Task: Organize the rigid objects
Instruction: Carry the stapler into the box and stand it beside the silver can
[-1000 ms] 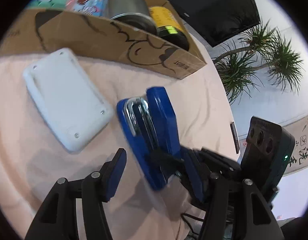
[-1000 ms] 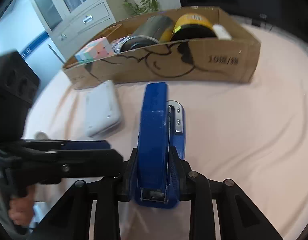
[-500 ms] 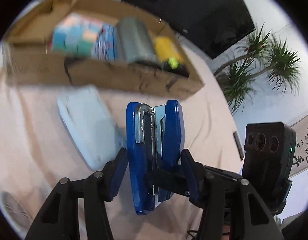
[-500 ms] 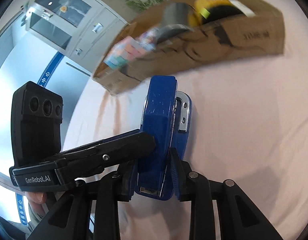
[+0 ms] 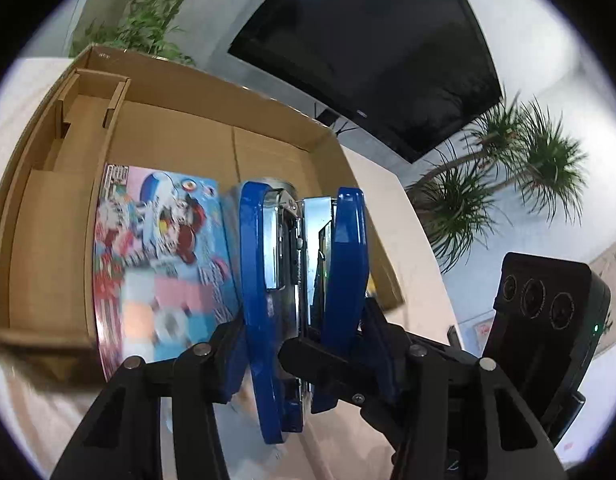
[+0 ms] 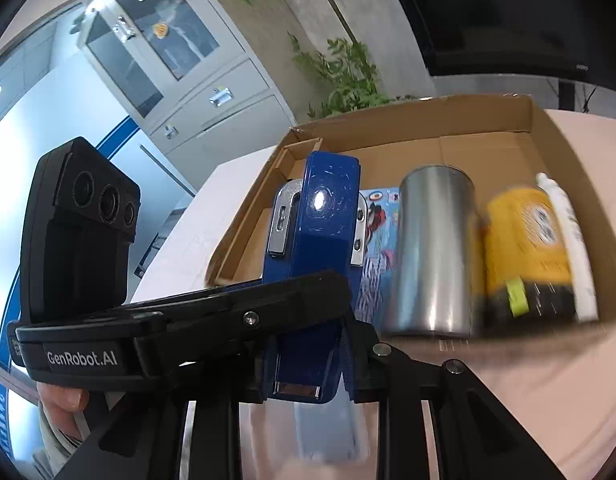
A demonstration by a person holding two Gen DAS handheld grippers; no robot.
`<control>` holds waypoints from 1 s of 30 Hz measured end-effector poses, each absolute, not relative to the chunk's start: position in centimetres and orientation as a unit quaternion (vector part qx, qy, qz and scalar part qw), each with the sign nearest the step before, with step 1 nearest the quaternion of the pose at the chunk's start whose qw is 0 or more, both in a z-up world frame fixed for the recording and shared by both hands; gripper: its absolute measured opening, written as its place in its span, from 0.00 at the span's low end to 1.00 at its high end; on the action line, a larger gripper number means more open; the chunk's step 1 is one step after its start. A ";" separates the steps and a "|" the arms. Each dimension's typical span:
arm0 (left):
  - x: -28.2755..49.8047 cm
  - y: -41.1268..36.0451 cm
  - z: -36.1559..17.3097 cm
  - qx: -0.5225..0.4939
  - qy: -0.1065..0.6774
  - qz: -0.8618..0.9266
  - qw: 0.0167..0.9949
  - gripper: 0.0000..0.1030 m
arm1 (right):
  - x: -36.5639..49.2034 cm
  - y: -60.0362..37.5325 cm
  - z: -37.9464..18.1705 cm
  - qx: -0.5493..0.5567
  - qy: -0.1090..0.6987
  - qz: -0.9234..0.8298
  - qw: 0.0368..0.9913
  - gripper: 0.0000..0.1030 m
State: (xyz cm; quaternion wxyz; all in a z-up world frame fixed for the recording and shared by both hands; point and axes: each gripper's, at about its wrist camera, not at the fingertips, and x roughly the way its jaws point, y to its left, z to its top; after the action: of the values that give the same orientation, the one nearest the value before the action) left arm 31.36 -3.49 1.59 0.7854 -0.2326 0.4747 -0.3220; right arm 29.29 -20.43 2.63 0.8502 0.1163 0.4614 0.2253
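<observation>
1. Blue metal-and-plastic stapler (image 5: 303,280) was held in the air above the open brown cardboard box (image 5: 47,208), gripped from both sides.
2. Left hand-held gripper (image 5: 303,344) was clamped across the stapler's top and base; its jaws had just been closing on it.
3. Right hand-held gripper (image 6: 308,356) was clamped on the stapler's (image 6: 320,248) narrow rear end.
4. In the box: colourful printed flat packet (image 5: 159,256), steel tumbler (image 6: 432,256), yellow-and-black can (image 6: 528,252), white tube (image 6: 568,240).
5. Box sat on the pink-covered counter (image 6: 548,400).
</observation>
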 end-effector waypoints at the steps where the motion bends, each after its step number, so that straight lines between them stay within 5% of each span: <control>1: 32.4 -3.3 1.2 -0.237 0.480 -0.321 0.781 0.49 | 30.0 -20.6 2.5 0.115 0.465 0.223 0.849 0.24; 30: 35.6 -3.1 -0.7 -0.173 0.514 -0.293 0.787 0.59 | 35.9 -18.2 -0.3 0.067 0.506 0.158 0.845 0.25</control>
State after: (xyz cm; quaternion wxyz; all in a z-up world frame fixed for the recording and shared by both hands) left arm 35.58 -3.14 -0.74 0.7873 -0.1733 0.5139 -0.2932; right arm 35.88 -18.23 -0.30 0.8454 0.0672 0.5058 0.1579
